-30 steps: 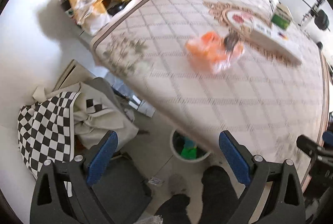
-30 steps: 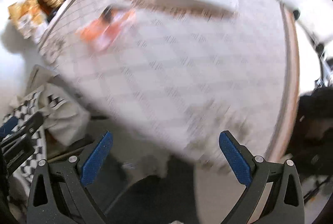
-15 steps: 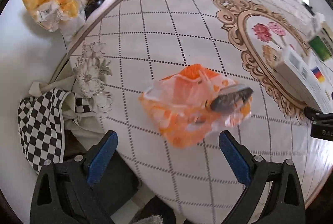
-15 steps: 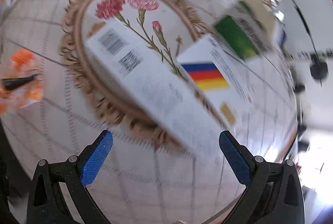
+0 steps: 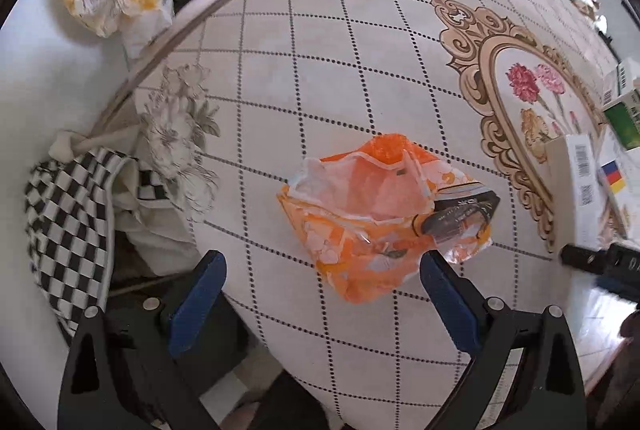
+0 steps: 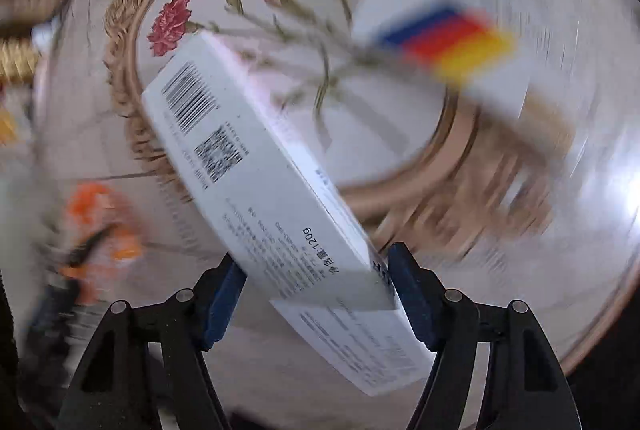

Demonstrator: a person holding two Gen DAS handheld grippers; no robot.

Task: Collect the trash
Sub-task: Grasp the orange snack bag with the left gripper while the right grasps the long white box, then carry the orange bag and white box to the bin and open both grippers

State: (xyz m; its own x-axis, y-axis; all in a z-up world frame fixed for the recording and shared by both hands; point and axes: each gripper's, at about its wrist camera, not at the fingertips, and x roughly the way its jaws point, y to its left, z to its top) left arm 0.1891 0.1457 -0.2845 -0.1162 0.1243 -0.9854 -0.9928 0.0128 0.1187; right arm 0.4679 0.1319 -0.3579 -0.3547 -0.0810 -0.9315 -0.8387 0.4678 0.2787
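Crinkly glossy plastic wrapper (image 5: 380, 222); matt cardboard box (image 6: 260, 198).

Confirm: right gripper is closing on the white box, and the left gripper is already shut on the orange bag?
Half right. The left wrist view shows the left gripper open, its fingers wide apart and just short of the orange bag, which lies loose on the table. The right wrist view does show the right gripper with its fingers either side of the white box.

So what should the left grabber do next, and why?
Probably ease the left gripper forward and down over the orange wrapper. Its jaws are open with nothing between them, and the crumpled wrapper lies on the table just ahead of them.
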